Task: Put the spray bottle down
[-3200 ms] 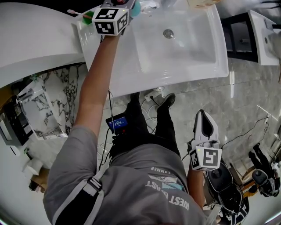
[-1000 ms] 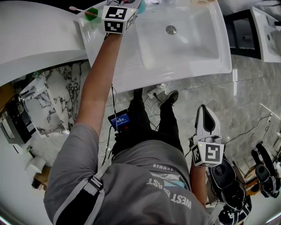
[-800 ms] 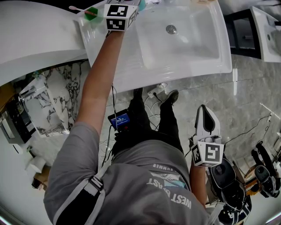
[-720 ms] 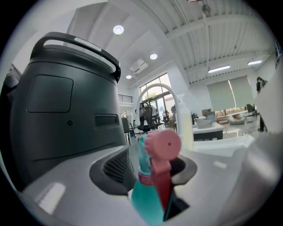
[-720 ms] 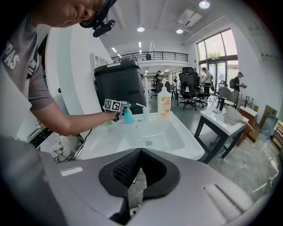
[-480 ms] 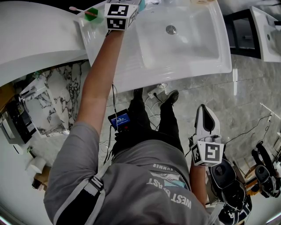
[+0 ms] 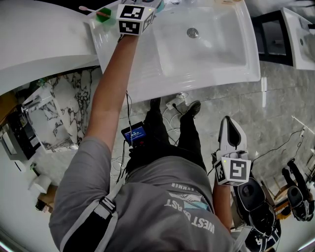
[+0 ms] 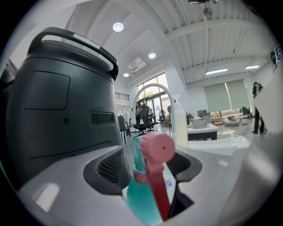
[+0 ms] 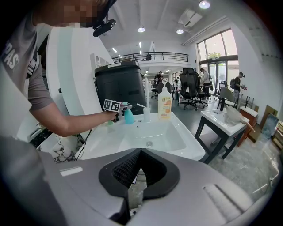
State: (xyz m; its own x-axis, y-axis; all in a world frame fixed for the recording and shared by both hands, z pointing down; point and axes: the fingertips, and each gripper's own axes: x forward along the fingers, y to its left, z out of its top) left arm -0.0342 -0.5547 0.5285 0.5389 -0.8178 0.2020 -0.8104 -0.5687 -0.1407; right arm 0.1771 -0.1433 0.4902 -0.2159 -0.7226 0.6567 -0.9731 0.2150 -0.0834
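Note:
The spray bottle (image 8: 148, 185), teal with a pink head, stands upright between my left gripper's (image 8: 148, 170) jaws, which are opening. In the right gripper view the bottle (image 9: 128, 116) rests on the sink's back left rim, with the left gripper's marker cube (image 9: 112, 106) beside it. From the head view, only a teal sliver of the bottle (image 7: 158, 5) shows beyond the left gripper (image 7: 147, 5). My right gripper (image 7: 229, 125) hangs low beside the person's right hip over the floor, and its jaws (image 9: 140, 152) are together with nothing between them.
The white sink (image 7: 231, 64) fills the top of the head view. On its back rim stand an orange soap bottle (image 9: 165, 103) and a small pump bottle (image 9: 146, 112). A green cup (image 7: 103, 13) sits at the left corner. A tall black bin (image 8: 57, 110) stands close behind. Cables lie on the floor.
The left gripper has edged slightly toward the sink's back rim since the earliest frame. Over the last second neither hand has visibly moved.

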